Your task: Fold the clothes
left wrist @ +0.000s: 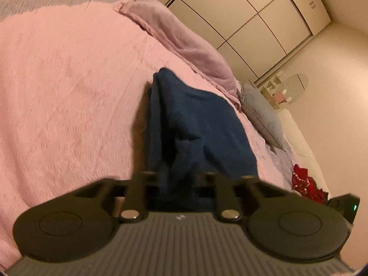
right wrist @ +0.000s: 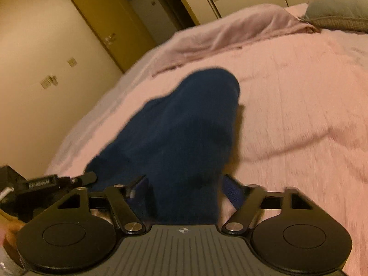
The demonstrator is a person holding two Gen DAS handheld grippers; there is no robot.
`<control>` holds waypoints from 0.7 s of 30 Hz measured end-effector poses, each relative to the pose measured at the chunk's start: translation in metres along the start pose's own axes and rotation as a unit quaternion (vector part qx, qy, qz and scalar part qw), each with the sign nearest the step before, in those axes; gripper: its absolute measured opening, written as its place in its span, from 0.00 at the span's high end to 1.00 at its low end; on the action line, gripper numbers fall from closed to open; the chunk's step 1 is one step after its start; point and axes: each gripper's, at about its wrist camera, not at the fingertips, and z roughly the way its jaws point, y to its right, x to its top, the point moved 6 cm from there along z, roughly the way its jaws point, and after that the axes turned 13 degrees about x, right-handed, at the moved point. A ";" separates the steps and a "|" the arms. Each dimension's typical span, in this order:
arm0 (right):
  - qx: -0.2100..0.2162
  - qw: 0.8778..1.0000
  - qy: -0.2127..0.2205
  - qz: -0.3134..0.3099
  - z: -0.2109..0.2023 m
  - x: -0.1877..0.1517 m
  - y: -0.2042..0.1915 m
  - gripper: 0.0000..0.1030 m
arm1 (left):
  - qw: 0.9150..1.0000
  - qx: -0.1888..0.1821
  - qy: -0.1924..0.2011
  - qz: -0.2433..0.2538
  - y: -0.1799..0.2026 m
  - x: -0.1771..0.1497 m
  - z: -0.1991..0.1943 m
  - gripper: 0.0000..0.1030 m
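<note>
Pink quilted bedspread [left wrist: 69,92] below; my left gripper [left wrist: 181,177] and right gripper [right wrist: 184,184] each clamp the dark blue knit garment [left wrist: 195,124], hanging toward twelve o'clock. Uneven pulling could skew the fold.

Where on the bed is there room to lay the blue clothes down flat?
The widest bare patch is the pink bedspread, between the hanging blue garment and the grey striped band at its far edge. It is more crowded along the other side: a rumpled purple blanket, a grey pillow and red clothes. Both the left gripper and the right gripper hold the garment.
</note>
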 end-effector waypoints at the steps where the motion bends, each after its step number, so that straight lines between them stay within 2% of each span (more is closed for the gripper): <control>1: -0.007 1.000 -0.003 0.001 0.002 -0.003 0.002 0.64 | 1.000 -0.014 0.003 -0.013 0.000 -0.002 -0.004 0.93; 3: -0.018 1.000 0.001 0.003 0.003 -0.004 0.008 0.70 | 0.999 -0.028 0.013 -0.024 -0.001 -0.007 -0.016 0.93; 6: -0.025 1.000 0.015 -0.001 0.004 0.005 0.014 0.79 | 1.000 -0.012 0.002 -0.028 -0.011 -0.021 -0.012 0.94; 7: -0.031 0.999 0.023 -0.004 0.003 0.009 0.015 0.86 | 1.000 -0.003 -0.004 -0.028 -0.014 -0.029 -0.009 0.94; 9: -0.041 0.999 0.019 -0.011 0.003 0.010 0.018 0.86 | 0.999 0.013 -0.013 -0.030 -0.020 -0.039 0.001 0.94; 11: -0.044 0.999 -0.018 -0.020 0.008 0.001 0.018 0.86 | 0.999 0.026 -0.015 -0.027 -0.021 -0.040 0.005 0.94; 12: -0.047 0.998 -0.023 -0.023 0.007 -0.001 0.017 0.86 | 0.999 0.030 -0.015 -0.024 -0.020 -0.039 0.006 0.94; 15: -0.038 0.999 -0.014 -0.009 -0.005 0.006 0.011 0.82 | 0.999 0.035 -0.009 -0.011 -0.014 -0.031 0.004 0.93; 17: -0.033 0.999 -0.009 -0.006 -0.011 0.010 0.006 0.76 | 0.999 0.037 -0.004 -0.003 -0.011 -0.027 0.000 0.93; 18: -0.032 0.999 -0.008 -0.021 -0.013 0.008 0.002 0.75 | 0.999 0.036 -0.004 -0.005 -0.011 -0.026 0.000 0.93; 20: -0.032 0.998 -0.007 -0.049 -0.015 0.005 -0.008 0.64 | 0.999 0.035 -0.003 -0.010 -0.012 -0.027 -0.001 0.92; 21: -0.031 0.997 -0.006 -0.064 -0.017 0.003 -0.012 0.64 | 0.999 0.034 -0.002 -0.013 -0.012 -0.027 -0.002 0.92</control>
